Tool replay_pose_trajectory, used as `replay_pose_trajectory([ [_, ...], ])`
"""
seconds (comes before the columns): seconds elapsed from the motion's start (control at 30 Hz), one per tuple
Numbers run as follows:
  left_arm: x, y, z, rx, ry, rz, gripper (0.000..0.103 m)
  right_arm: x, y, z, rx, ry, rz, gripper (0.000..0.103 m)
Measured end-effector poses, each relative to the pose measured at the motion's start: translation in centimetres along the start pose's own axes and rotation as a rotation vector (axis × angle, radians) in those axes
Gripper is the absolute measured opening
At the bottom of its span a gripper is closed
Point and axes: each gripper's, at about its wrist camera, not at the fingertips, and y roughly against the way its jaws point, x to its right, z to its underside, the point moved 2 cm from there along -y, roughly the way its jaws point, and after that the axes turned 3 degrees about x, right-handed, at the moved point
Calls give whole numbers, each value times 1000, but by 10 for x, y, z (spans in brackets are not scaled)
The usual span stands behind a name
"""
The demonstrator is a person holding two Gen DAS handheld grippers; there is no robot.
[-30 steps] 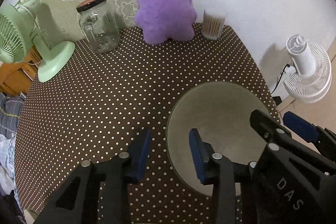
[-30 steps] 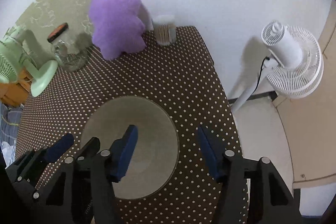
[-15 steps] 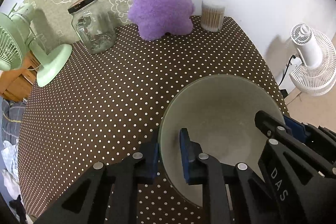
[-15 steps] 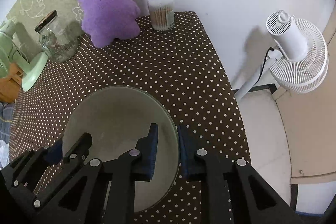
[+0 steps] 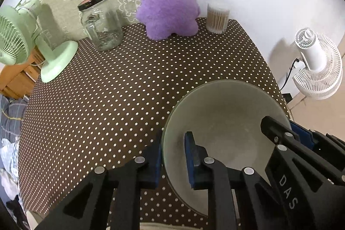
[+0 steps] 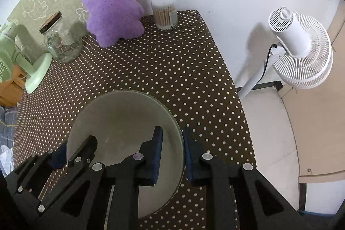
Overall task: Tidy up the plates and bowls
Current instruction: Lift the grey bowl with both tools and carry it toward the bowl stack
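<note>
Both claws are gripping one pale bowl [image 5: 224, 122] by opposite sides of its rim. The left gripper [image 5: 172, 162] is pinching the rim's left edge between nearly closed blue pads, one outside the wall and one inside; the right gripper [image 6: 171, 153] is doing the same on the right edge. So the bowl is sitting directly ahead of and between the two claws, over the near part of the dotted tablecloth [image 5: 112, 100].

The step in hand is, I judge, carrying the bowl (whether it is clear of the cloth I cannot tell). The next move is calling for both hands travelling together and level, so neither pinch twists loose.

The left view is showing a pale rim [image 5: 172, 226] below its claw, possibly another dish; the right view is showing the floor past the table's edge.
</note>
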Motion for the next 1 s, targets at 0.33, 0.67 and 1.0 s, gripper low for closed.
replay_pose_trajectory([
  [0.33,-7,36,10,24,13,6,16,-7,38,9,21,8,-6,23],
  [0.67,-20,78,16,80,29,19,16,-18,86,18,77,23,4,23],
  [1.0,-49,115,27,119,22,11,16,-42,122,31,120,30,-7,23],
])
